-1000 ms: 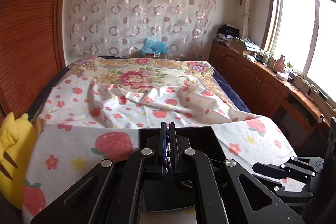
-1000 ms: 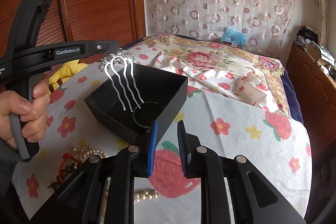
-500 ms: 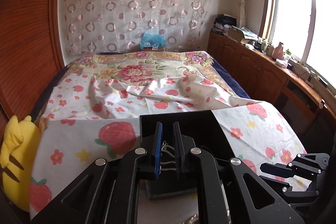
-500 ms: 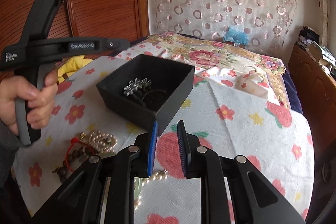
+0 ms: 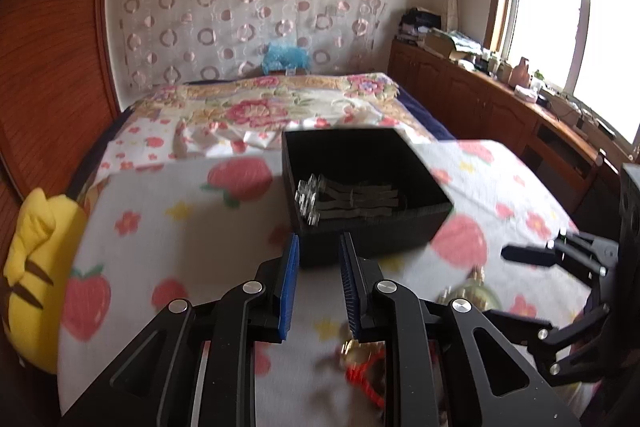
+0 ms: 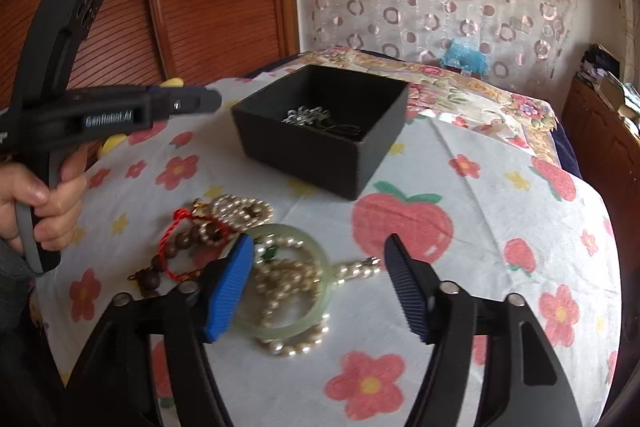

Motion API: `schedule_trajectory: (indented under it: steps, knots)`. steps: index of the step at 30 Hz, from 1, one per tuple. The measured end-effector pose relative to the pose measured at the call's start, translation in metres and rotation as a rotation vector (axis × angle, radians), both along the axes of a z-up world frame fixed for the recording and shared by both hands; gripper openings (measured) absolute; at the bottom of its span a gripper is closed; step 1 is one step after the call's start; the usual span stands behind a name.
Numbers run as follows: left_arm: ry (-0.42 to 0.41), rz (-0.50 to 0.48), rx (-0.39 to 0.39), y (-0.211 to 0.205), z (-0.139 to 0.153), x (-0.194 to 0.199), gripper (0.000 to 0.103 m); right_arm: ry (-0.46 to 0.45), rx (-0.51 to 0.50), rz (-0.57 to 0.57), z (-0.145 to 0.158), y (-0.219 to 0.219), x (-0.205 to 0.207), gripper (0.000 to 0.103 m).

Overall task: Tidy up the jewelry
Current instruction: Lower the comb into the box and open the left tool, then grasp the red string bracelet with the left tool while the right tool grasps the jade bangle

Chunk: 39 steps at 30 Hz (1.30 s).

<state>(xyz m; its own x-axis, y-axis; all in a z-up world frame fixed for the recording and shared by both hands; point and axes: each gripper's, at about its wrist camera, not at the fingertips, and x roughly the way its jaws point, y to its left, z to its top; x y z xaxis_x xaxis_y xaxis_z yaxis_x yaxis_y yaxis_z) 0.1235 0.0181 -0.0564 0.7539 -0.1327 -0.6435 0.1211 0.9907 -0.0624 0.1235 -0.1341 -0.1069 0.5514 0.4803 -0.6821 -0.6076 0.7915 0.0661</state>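
Observation:
A black open box stands on the flowered cloth, with a silver hair comb lying inside; the box and comb also show in the left wrist view. My left gripper is open and empty, just short of the box's near wall. My right gripper is wide open above a jewelry pile: a pale green bangle, pearl strands and a red-cord wooden bead bracelet.
The cloth-covered table drops off at the right. A yellow plush toy lies at the left. The bed is behind, wooden cabinets are along the right wall.
The left gripper has let go of the comb, which now lies in the box, and has pulled back and opened. The right gripper has opened wide and dropped toward the jewelry pile.

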Motion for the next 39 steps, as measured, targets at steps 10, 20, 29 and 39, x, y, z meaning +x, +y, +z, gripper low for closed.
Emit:
schedule_trajectory:
  steps: [10, 20, 29, 39]
  knots:
    - [0.095, 0.014, 0.008, 0.018, -0.033, -0.026, 0.036, 0.038, -0.053, 0.027, -0.015, 0.017, -0.003, 0.086]
    - [0.148, -0.006, -0.029, 0.017, -0.047, -0.042, 0.036, 0.066, -0.074, 0.029, -0.021, 0.023, 0.002, 0.079]
    - [0.175, -0.061, -0.078, 0.001, -0.048, -0.036, 0.034, 0.089, -0.053, 0.02, -0.021, 0.017, 0.007, 0.077]
    - [0.128, -0.053, -0.087, -0.003, -0.034, -0.042, 0.034, 0.086, -0.056, 0.02, -0.021, 0.016, 0.006, 0.077]
